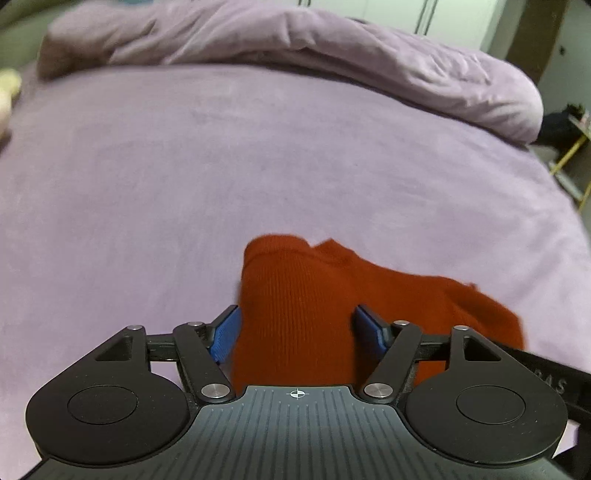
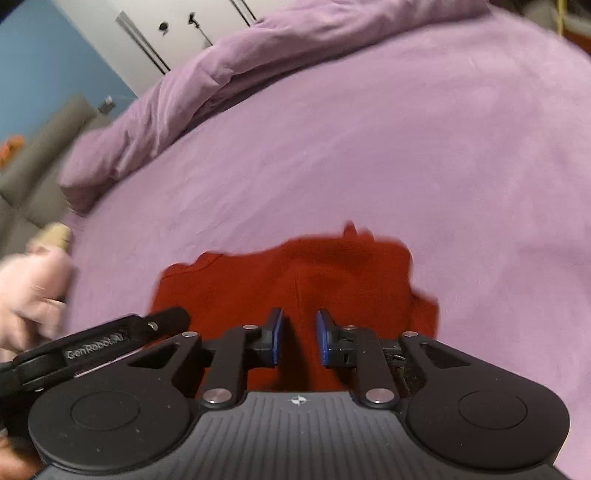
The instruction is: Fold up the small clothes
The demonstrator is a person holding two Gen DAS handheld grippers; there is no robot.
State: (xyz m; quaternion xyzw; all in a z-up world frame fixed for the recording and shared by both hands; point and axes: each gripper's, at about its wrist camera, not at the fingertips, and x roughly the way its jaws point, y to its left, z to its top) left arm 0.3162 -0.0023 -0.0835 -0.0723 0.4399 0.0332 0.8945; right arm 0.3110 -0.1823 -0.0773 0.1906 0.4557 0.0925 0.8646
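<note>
A small red ribbed garment (image 1: 303, 306) lies crumpled on the purple bed sheet (image 1: 221, 166). In the left wrist view my left gripper (image 1: 297, 328) hangs just over it with its jaws wide apart; the cloth fills the gap, and the blue pads (image 1: 226, 334) stand at its sides without pinching it. The right wrist view shows the same garment (image 2: 295, 273) spread wider. My right gripper (image 2: 299, 338) is low over its near part, jaws narrowly apart, with a crease of red cloth running between the pads (image 2: 276, 338) and not visibly squeezed.
A rumpled purple duvet (image 1: 332, 48) lies along the far side of the bed. A person's hand (image 2: 26, 295) holds the left gripper's body (image 2: 110, 343) at the left edge. A grey sofa (image 2: 33, 162) and white cupboards (image 2: 177, 26) stand beyond the bed.
</note>
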